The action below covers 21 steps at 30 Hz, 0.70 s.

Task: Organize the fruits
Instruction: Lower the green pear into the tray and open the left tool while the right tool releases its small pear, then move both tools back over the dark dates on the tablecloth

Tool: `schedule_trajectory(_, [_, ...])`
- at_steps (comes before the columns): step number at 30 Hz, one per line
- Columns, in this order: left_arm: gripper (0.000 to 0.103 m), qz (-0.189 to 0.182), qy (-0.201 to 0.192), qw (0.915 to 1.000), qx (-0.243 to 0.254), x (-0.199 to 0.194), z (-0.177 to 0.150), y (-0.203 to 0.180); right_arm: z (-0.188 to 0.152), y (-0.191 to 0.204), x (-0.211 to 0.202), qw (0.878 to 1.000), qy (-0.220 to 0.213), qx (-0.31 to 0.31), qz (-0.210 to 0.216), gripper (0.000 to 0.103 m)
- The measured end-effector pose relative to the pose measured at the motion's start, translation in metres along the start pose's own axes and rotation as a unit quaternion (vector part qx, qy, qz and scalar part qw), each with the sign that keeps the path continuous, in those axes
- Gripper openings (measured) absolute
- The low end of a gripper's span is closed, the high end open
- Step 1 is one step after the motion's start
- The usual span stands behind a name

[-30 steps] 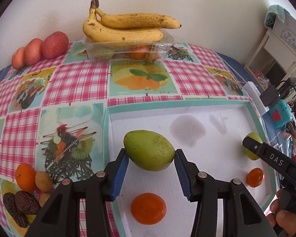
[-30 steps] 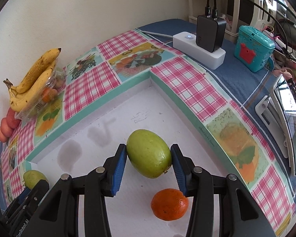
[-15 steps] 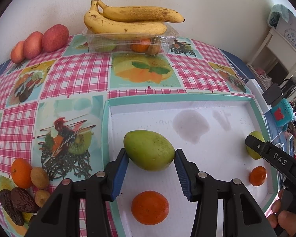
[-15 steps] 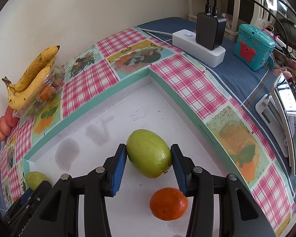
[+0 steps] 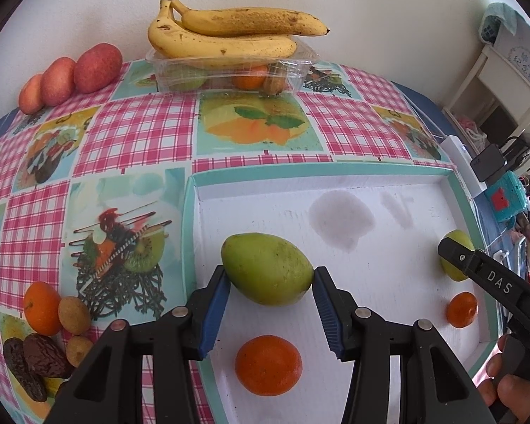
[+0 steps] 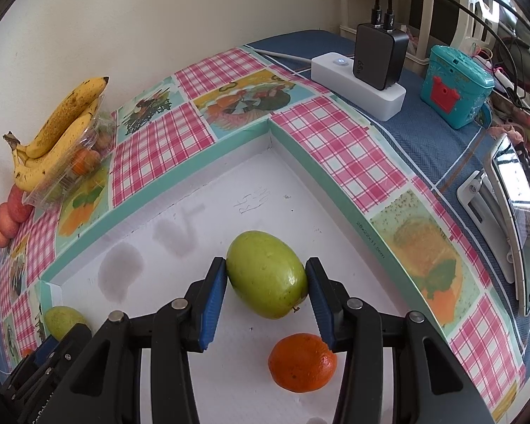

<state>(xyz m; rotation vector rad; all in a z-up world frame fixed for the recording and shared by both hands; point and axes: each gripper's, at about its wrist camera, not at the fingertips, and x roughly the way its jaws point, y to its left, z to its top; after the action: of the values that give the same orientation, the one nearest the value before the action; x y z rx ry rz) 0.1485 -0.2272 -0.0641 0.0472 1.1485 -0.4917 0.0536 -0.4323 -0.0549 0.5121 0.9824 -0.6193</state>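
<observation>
Already each gripper was clamped on a green mango over the white tray: the left gripper held the left mango, long axis crosswise between its pads, and the right gripper held the right mango, tilted. Only the left view showed the loose fruit pile at lower left.

Two close wrist views; shared white tray floor
</observation>
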Motion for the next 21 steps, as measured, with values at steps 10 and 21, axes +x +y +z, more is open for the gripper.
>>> schedule_trajectory(10, [0.056, 0.009, -0.027, 0.9996, 0.007, -0.029, 0.007, 0.002, 0.002, 0.005, -0.012, 1.0, -0.008, -0.015, 0.0, 0.057])
schedule_trajectory(21, [0.064, 0.058, -0.021, 0.997, -0.045, -0.061, 0.009, 0.032, 0.0, 0.021, -0.04, 0.999, 0.002, -0.036, 0.01, 0.06])
